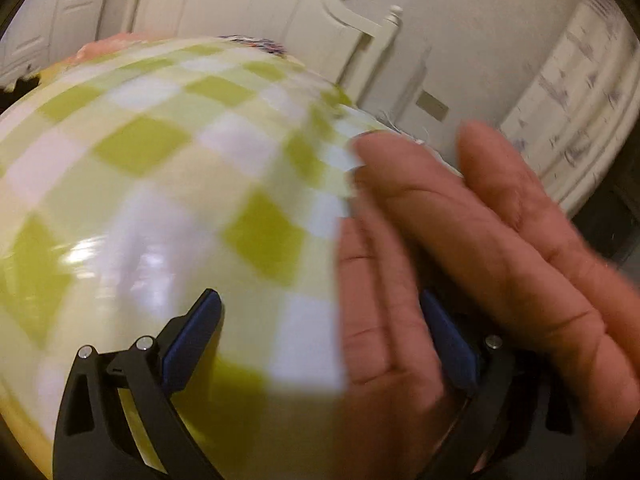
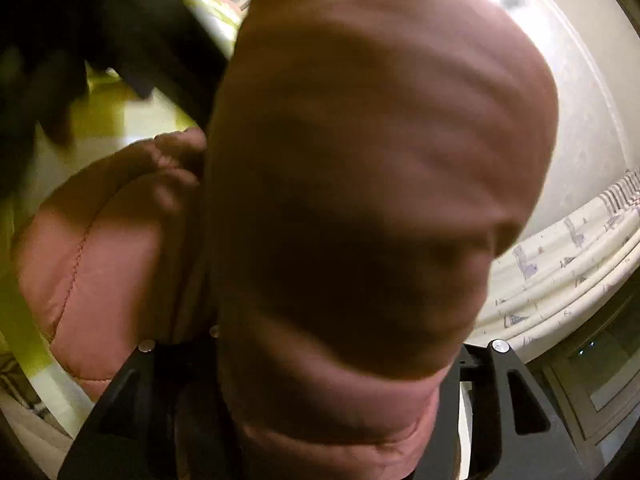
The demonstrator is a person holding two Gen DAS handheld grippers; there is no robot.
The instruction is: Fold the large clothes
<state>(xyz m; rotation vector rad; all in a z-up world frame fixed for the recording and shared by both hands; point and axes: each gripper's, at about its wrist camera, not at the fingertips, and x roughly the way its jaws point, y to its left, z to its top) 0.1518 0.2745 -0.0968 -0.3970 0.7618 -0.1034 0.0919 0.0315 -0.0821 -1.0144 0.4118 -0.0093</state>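
Note:
In the left wrist view my left gripper (image 1: 320,344) is open over a green and white checked bed cover (image 1: 168,184), its blue pads (image 1: 192,340) wide apart and empty. A bare hand (image 1: 472,264) lies across its right finger. In the right wrist view a pink quilted jacket (image 2: 360,200) fills the frame and hangs over my right gripper (image 2: 320,380). Its fingertips are hidden under the fabric, so whether they grip the jacket does not show. More of the jacket (image 2: 100,272) lies to the left on the checked cover.
A white headboard (image 1: 256,8) stands behind the bed. A pale patterned curtain (image 1: 580,112) hangs at the right, also in the right wrist view (image 2: 560,272). A dark blurred shape (image 2: 80,32) sits at the upper left of the right wrist view.

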